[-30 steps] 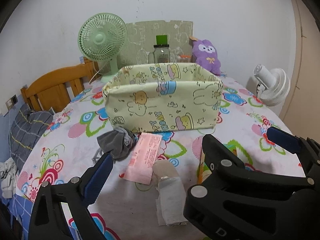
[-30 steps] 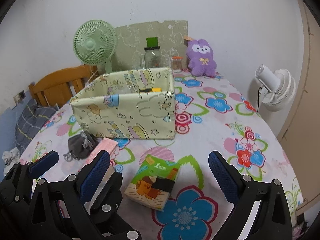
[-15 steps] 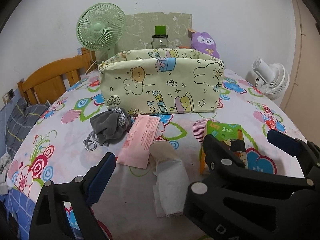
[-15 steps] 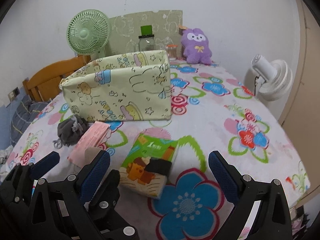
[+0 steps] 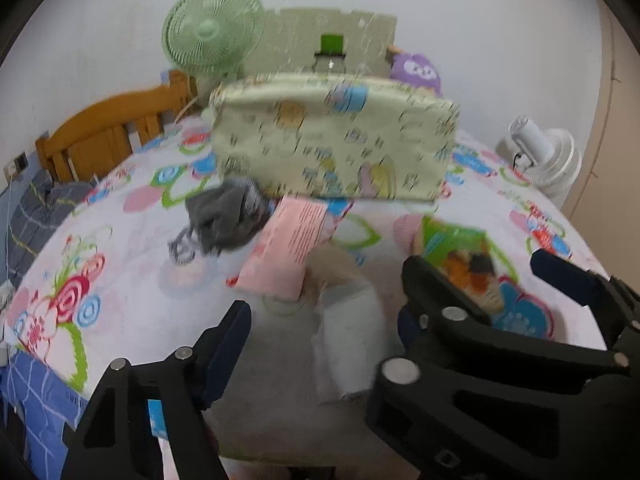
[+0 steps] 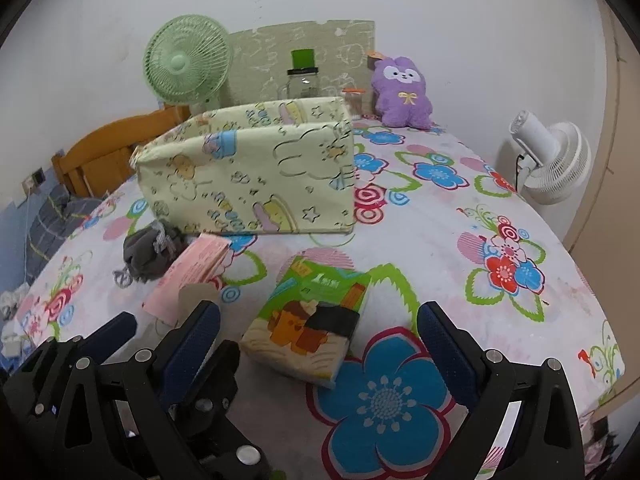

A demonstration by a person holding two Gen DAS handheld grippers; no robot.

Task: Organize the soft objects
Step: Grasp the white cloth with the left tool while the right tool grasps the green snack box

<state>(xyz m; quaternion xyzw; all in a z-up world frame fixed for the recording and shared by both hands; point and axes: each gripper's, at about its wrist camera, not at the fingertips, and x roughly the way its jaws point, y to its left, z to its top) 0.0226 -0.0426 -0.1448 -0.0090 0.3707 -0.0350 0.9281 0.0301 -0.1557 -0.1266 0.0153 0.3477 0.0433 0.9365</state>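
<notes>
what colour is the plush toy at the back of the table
Purple, with a white face and a small yellow bow; the plush toy shows best in the right wrist view.

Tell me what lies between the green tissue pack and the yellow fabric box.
In the right wrist view, only bare flowered tablecloth separates the green tissue pack from the yellow fabric box.

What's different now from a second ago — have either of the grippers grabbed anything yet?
Both grippers have come down closer to the table. The left gripper has narrowed and its jaws are closing around the white folded cloth, not yet pressing it. The right gripper stays wide open around the green tissue pack, untouched. The fabric bin, grey sock and pink packet have not moved.
</notes>
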